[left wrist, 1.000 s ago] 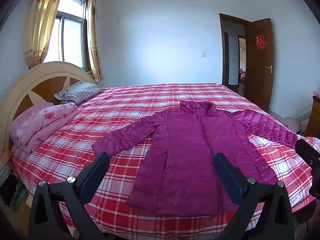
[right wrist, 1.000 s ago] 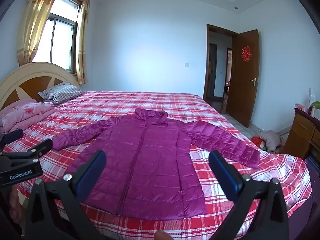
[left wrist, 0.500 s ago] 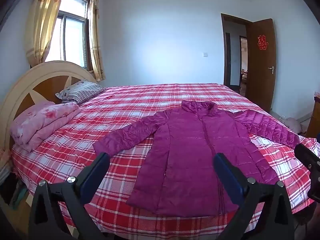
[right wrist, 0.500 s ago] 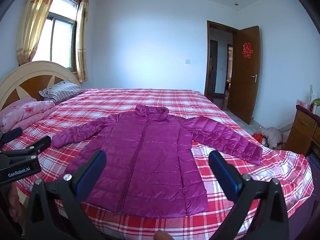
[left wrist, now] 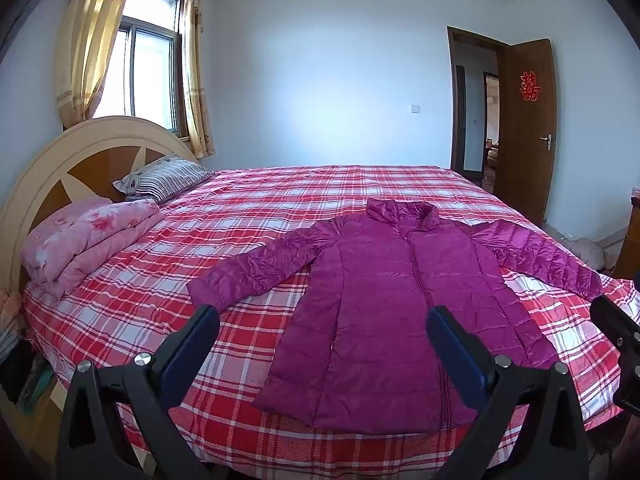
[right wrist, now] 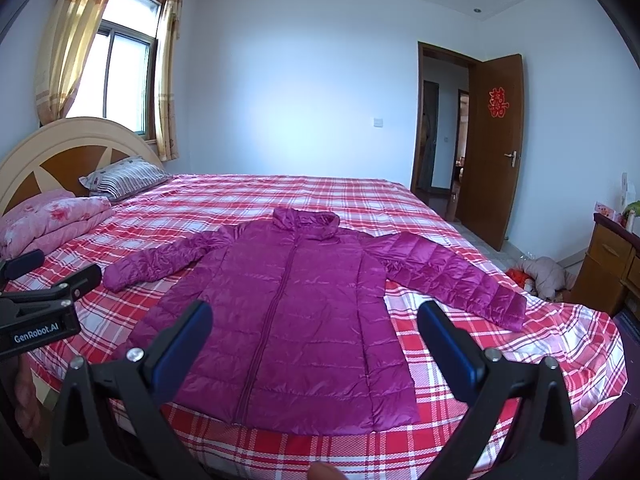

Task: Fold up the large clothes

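Surface: bed [left wrist: 280, 208] under a red plaid sheet, ahead of both tools.
Room: window and headboard far left; open door [right wrist: 496, 148] far right.
Jacket [right wrist: 288, 312]: flat, zipped, sleeves spread, just beyond the fingertips.
Left gripper [left wrist: 322, 344]: spread wide, empty, hovering.
Right gripper [right wrist: 314, 340]: spread wide, empty, hovering.

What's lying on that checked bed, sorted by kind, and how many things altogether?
Purple padded jacket: 1, spread flat, sleeves out.
Striped pillow: 1, by the headboard.
Pink floral quilt: 1, folded, by the headboard.
Total: 3 things on the red plaid bed.
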A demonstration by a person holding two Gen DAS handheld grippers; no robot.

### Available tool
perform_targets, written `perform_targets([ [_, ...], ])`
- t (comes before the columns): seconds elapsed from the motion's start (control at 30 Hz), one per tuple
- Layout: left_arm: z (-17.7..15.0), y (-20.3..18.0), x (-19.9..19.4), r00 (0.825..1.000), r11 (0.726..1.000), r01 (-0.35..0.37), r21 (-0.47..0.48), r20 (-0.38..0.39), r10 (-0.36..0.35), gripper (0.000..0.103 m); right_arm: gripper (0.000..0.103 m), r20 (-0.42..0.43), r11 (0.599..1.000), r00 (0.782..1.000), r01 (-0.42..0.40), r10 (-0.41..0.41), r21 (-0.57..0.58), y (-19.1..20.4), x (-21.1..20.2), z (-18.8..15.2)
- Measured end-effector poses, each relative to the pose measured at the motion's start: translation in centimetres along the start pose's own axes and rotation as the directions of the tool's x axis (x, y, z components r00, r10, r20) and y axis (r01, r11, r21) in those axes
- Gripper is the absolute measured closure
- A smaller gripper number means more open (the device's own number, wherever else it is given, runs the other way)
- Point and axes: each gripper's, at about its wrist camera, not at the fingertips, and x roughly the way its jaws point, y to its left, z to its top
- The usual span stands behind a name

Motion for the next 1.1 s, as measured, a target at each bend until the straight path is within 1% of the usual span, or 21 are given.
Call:
perform_targets([
  [1.1,-0.35,0.39,0.60,1.000,1.000,-0.004,-0.018,-0.014,0.004,0.001,0.000,-0.006,1.000,1.000,-0.011,0.011,-0.003,0.18,0.05,-0.12],
])
